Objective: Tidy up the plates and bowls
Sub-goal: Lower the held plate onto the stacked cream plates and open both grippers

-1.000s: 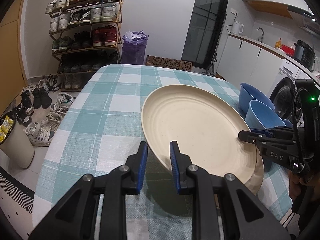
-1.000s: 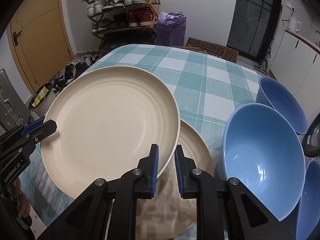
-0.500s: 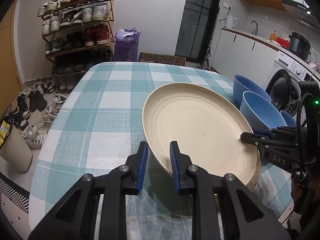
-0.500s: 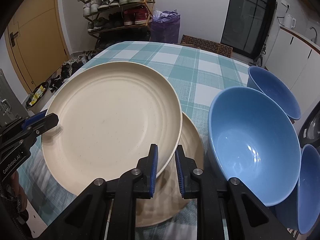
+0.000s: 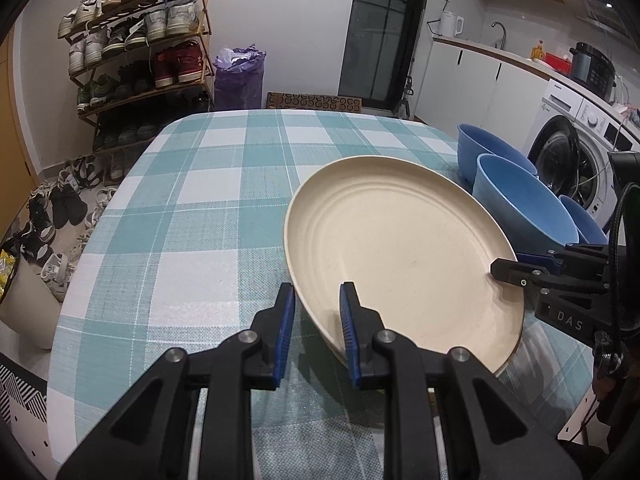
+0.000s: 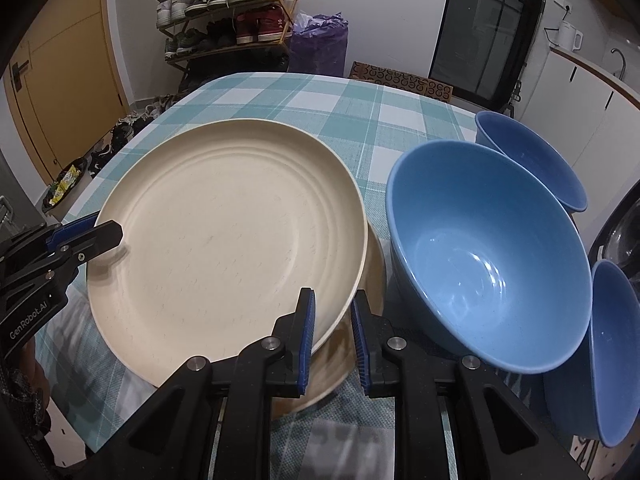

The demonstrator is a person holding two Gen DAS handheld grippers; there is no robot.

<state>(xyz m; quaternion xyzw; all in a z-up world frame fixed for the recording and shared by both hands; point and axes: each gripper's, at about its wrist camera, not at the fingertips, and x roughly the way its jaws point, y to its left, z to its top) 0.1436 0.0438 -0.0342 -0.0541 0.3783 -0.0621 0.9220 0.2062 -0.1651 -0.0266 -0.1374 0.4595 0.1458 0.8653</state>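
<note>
Two handheld grippers are carrying one cream plate (image 6: 228,236) between them, tilted just above a second cream plate (image 6: 374,264) that is lying on the checked tablecloth (image 5: 192,208). The left gripper (image 5: 316,328) is pinching the rim on the carried plate's left side, its blue-padded fingers (image 5: 285,320) drawn close on either face of the edge; the right gripper (image 6: 330,340) is clamping the near right rim in the same way, jaws nearly together with only the plate's thickness between them. Seen from the right wrist, the lower plate is peeking out beneath and to the right of the held one, so the stack is lying directly under the right gripper and slightly away from the left. That offset looks like the thing the set-down is depending on: the upper plate is probably needing a small shift to the right and a levelling before it is seated squarely. The right hand is the nearer of the two to the lower plate.

Counting the crockery: two cream plates and three blue bowls. The large bowl (image 6: 488,248) is sitting just beside the plates, a second bowl (image 6: 532,160) behind it, and a third bowl (image 6: 612,352) at the table's right edge, all leaning against one another rather than nested, so the bowls appear not yet sorted.
</note>
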